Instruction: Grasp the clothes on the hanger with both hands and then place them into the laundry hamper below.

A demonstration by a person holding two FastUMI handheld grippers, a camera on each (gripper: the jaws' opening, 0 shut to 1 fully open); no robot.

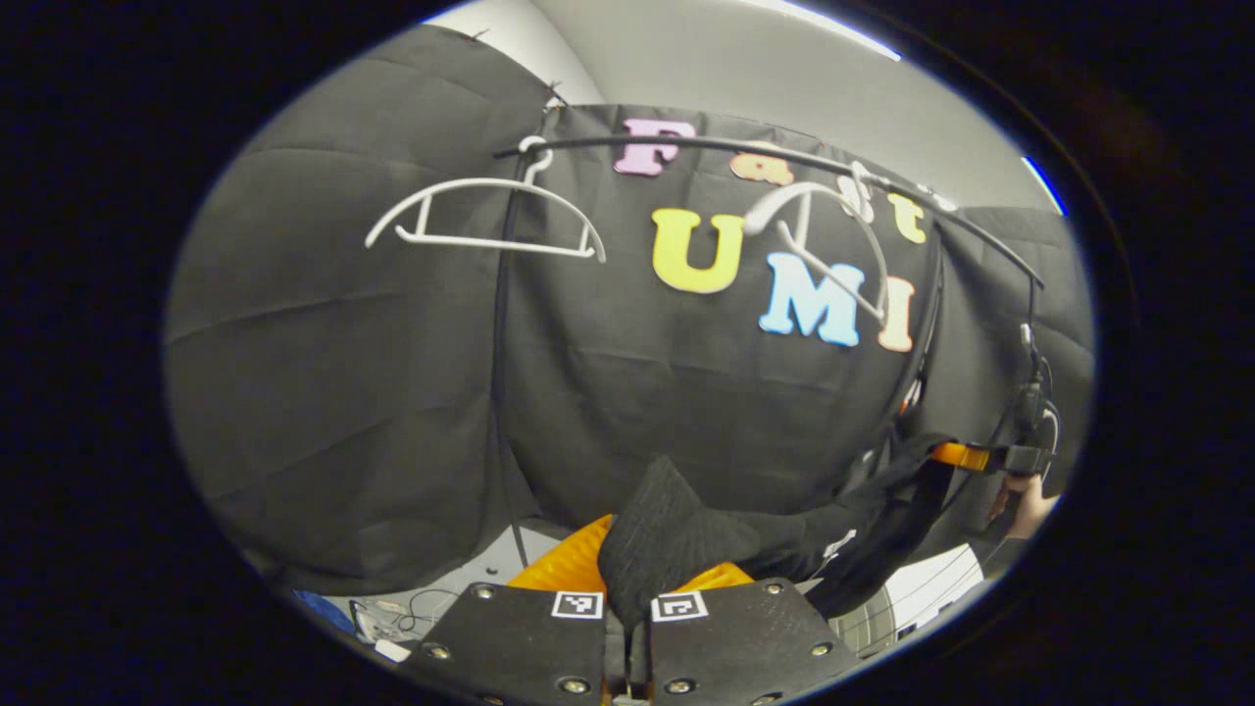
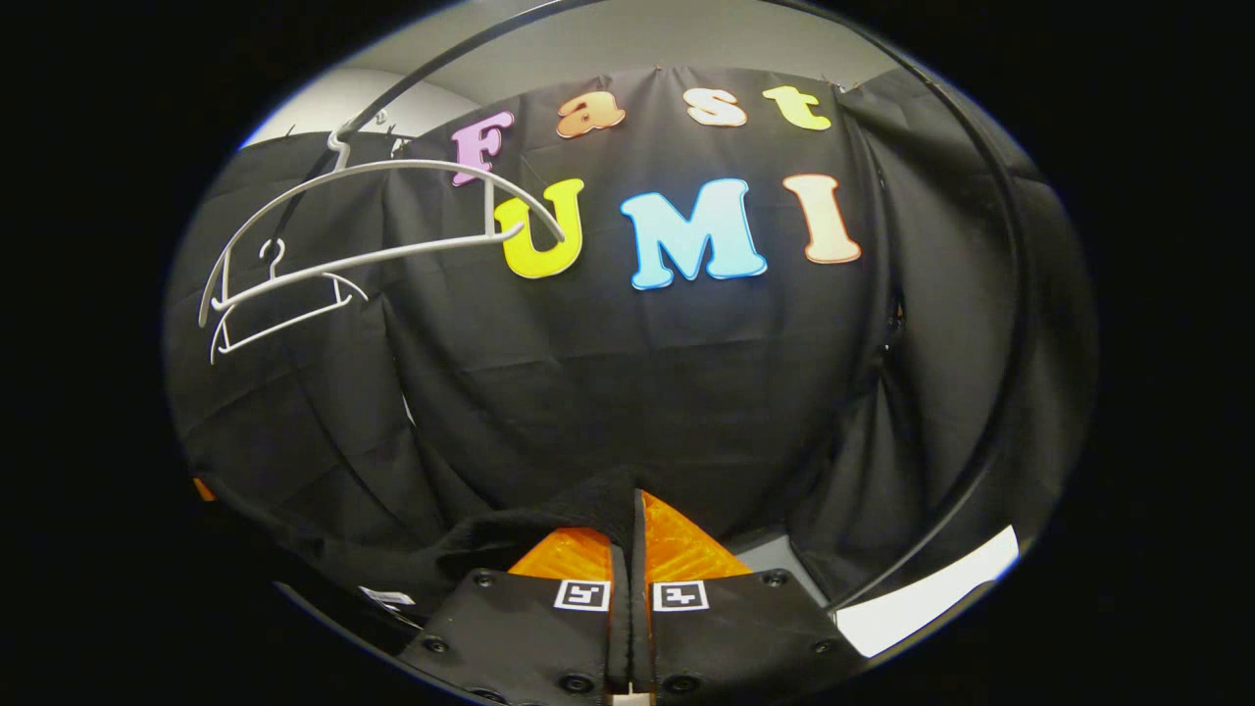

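A black knitted garment [image 1: 677, 544] is stretched sideways between two grippers, its long axis roughly level. The left gripper [image 1: 627, 588] is closed on one bunched end; far off, the right gripper [image 1: 966, 456] holds the other. In the right gripper view, its orange fingers [image 2: 677, 549] pinch the cloth. Above, two bare white plastic hangers [image 1: 485, 211] hang on a thin black rail [image 1: 686, 147].

Garment [image 1: 677, 539] – matt knit cloth; hangers [image 1: 485, 216] – smooth white, prob. plastic.

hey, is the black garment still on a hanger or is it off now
Off. Both white hangers hang bare on the rail, and the black garment stretches between the left gripper and the right gripper.
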